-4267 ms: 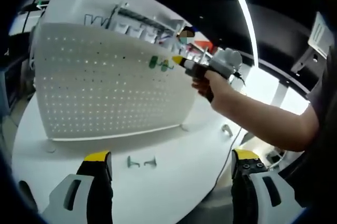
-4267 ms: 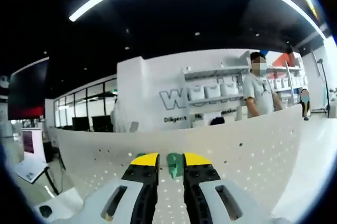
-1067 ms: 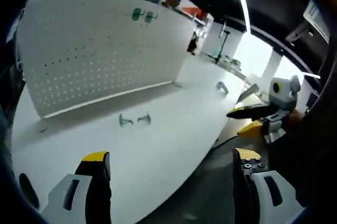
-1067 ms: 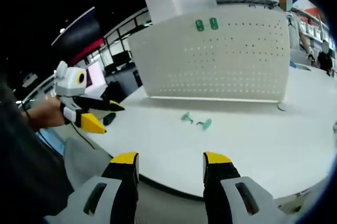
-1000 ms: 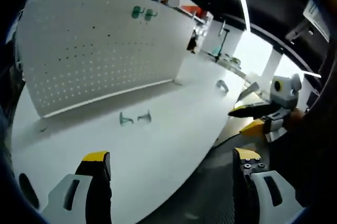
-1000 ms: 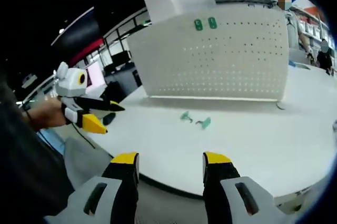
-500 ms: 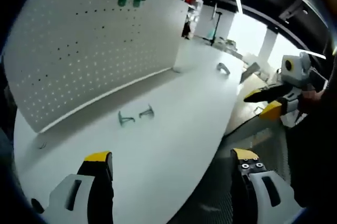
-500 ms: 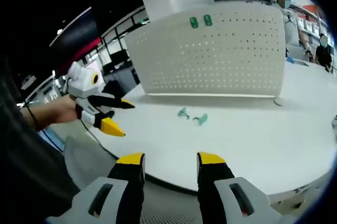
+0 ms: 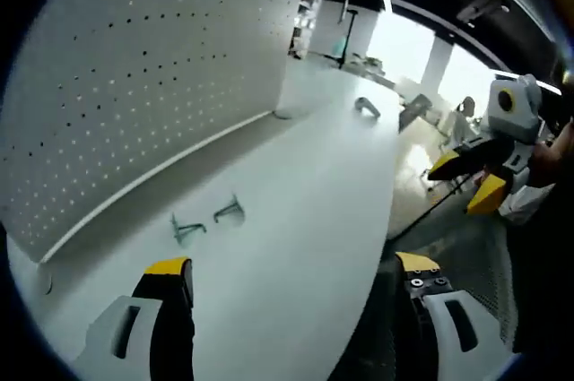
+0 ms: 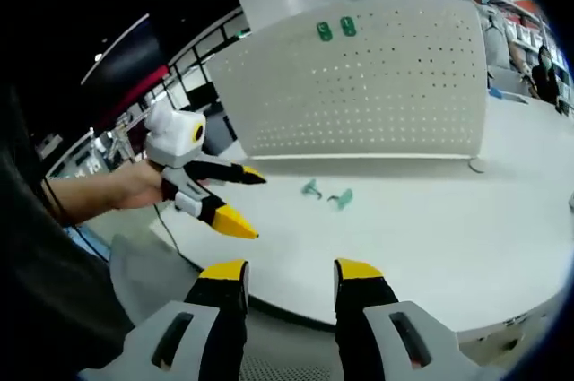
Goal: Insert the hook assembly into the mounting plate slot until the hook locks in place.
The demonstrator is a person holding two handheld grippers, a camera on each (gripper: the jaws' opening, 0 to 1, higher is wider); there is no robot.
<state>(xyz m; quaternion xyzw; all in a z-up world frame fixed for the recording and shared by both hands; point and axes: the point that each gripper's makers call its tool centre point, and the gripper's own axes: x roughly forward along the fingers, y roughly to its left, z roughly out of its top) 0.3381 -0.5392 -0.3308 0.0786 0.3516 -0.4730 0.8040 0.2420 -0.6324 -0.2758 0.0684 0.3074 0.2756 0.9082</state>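
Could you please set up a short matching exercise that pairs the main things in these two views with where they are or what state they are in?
Things:
1. two green hooks
2. two loose hooks
3. left gripper
4. right gripper

Places or states:
A. lying on the white table, in front of the pegboard
B. held out over the table's near edge, jaws apart, nothing between them
C. hung side by side near the pegboard's top edge
D. back from the table, jaws apart and empty

Pairs: 1-C, 2-A, 3-B, 4-D
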